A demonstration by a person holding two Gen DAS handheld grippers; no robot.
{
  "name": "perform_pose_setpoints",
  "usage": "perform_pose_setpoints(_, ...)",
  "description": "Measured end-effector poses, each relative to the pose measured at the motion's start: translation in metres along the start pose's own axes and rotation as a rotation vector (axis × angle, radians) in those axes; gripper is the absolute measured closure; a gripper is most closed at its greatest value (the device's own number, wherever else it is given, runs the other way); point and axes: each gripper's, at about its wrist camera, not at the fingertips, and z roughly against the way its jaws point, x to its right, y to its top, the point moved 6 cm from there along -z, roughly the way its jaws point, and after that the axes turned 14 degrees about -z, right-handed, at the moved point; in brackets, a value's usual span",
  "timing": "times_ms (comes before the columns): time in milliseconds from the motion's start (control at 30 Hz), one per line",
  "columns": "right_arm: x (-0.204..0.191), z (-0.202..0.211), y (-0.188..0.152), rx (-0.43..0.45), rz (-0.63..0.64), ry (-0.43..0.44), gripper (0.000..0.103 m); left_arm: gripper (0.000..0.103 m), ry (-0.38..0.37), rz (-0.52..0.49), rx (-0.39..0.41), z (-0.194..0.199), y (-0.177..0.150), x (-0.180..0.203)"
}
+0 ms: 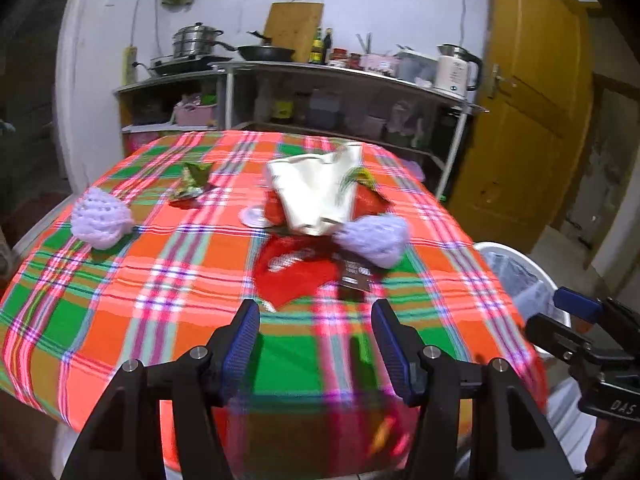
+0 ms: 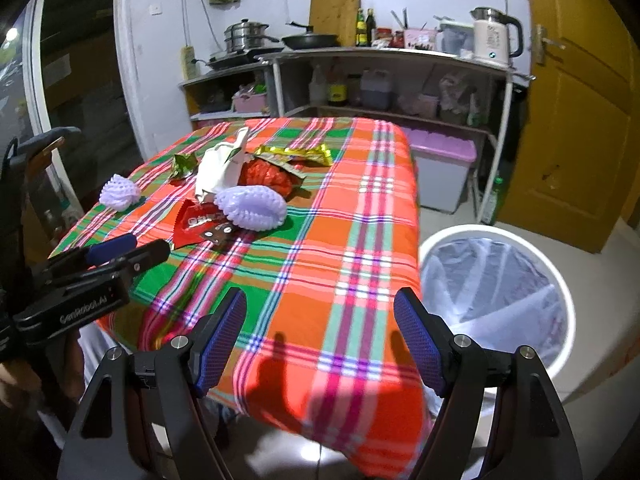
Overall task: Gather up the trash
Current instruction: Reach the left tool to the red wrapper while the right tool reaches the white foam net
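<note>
the left gripper (image 1: 316, 320) hangs above the near part of the plaid tablecloth (image 1: 168, 280), its blue pads wide apart with nothing between them. the right gripper (image 2: 320, 320) is also spread wide and empty, over the near right corner of the cloth. the trash lies in a cluster toward the far middle of the table: a white paper bag (image 2: 218, 168), a red crumpled wrapper (image 2: 266, 176), a flat red packet (image 2: 198, 222), a gold wrapper (image 2: 296, 152) and a green wrapper (image 2: 184, 164). one purple foam net (image 2: 252, 206) touches the packet; another purple foam net (image 2: 119, 194) sits apart at the left edge. a white lined bin (image 2: 496, 280) stands on the floor just right of the table.
</note>
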Motion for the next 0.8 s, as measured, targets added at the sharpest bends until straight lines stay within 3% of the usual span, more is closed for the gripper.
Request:
perform_pose_setpoints(233, -0.018, -0.033, 0.017, -0.032, 0.012, 0.051, 0.027, 0.045, 0.002, 0.032, -0.041, -0.035, 0.006, -0.032)
perform_pose_setpoints(567, -0.047, -0.078, 0.040, -0.064, 0.091, 0.120, 0.027, 0.047, -0.024, 0.034, -0.108, -0.082, 0.011, -0.045)
perform_pose_setpoints(800, -0.059, -0.105, 0.045, -0.116, 0.116, 0.153, 0.027, 0.069, -0.020, 0.017, -0.126, -0.089, 0.014, -0.043)
